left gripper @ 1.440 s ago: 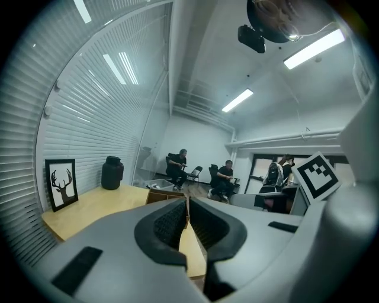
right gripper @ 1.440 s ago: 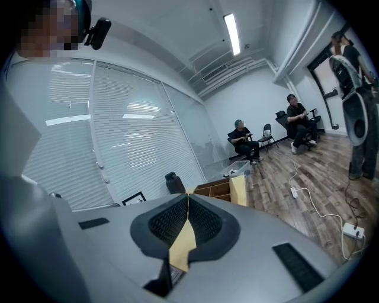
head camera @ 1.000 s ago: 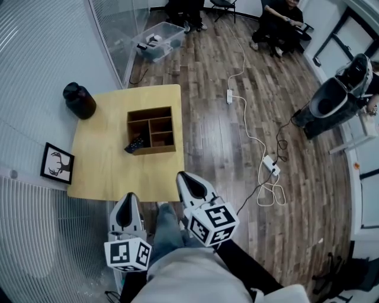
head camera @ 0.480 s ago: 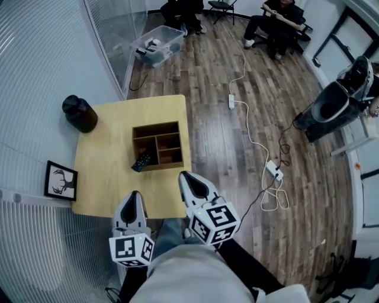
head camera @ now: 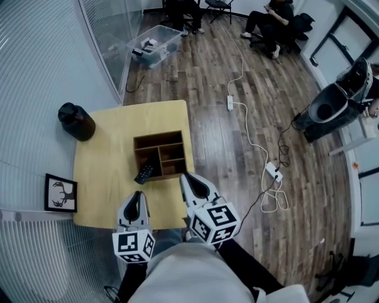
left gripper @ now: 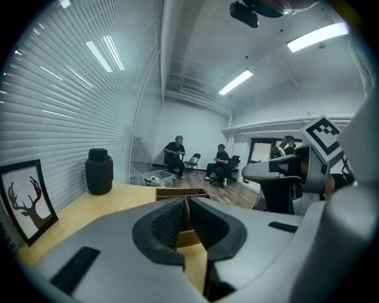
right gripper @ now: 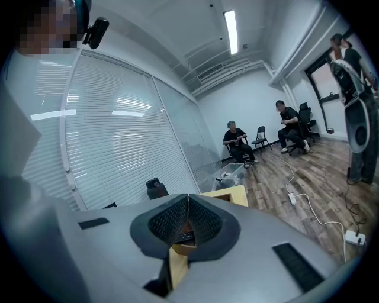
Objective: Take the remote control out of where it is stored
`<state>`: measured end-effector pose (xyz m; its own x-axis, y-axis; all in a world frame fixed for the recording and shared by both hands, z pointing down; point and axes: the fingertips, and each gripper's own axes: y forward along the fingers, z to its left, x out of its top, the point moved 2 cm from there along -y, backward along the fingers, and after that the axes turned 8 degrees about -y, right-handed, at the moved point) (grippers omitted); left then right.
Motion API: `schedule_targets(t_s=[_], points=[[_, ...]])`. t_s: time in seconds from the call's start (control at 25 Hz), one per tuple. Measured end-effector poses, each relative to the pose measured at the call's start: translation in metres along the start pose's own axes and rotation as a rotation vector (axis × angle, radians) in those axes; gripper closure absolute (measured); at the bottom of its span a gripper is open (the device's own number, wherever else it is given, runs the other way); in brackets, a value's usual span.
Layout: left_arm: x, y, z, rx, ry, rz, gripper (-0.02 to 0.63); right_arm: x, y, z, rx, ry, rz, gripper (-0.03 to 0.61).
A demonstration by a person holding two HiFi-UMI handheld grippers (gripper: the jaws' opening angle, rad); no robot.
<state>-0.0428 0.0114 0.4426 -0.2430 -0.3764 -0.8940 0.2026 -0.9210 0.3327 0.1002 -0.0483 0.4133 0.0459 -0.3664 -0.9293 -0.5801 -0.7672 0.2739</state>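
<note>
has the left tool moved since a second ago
Yes. The left tool has moved forward past the table's near edge, and its tip is now closer to the wooden box.

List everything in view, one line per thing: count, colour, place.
table: one, pale yellow wood, centre left
organizer box: one, brown wood, compartments, on the table's right half
remote control: one, black, tilted in the box's near-left compartment
jar: one, dark, table's far-left corner
framed picture: one, black frame, deer drawing, by the table's left edge
plastic bin: one, clear, on the floor beyond the table
power strips: two, white, on the floor at right, joined by a cable
machine: one, black and grey, far right
people: at least two, dark clothes, seated at the far end
left gripper: one, grey, shut, empty, over the table's near edge
right gripper: one, grey, shut, empty, tips near the box
</note>
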Motion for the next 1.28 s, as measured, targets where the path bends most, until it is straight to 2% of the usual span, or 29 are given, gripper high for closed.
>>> schedule_targets(t_s=[0.2,0.48,0.56,1.28], points=[[-0.002,0.014,0.015,0.022,-0.001,0.028,0.603,0.003,0.018,0.000,-0.007,0.003,0.005,0.572],[-0.006,0.031,0.029,0.011,-0.001,0.055,0.597,0.004,0.038,0.002,-0.003,-0.001,0.005,0.572],[-0.008,0.036,0.032,0.006,0.000,0.070,0.564,0.005,0.042,0.001,-0.009,-0.001,0.006,0.572],[-0.029,0.067,0.049,-0.041,0.040,0.161,0.426,0.007,0.066,-0.006,-0.038,0.017,0.016,0.572]])
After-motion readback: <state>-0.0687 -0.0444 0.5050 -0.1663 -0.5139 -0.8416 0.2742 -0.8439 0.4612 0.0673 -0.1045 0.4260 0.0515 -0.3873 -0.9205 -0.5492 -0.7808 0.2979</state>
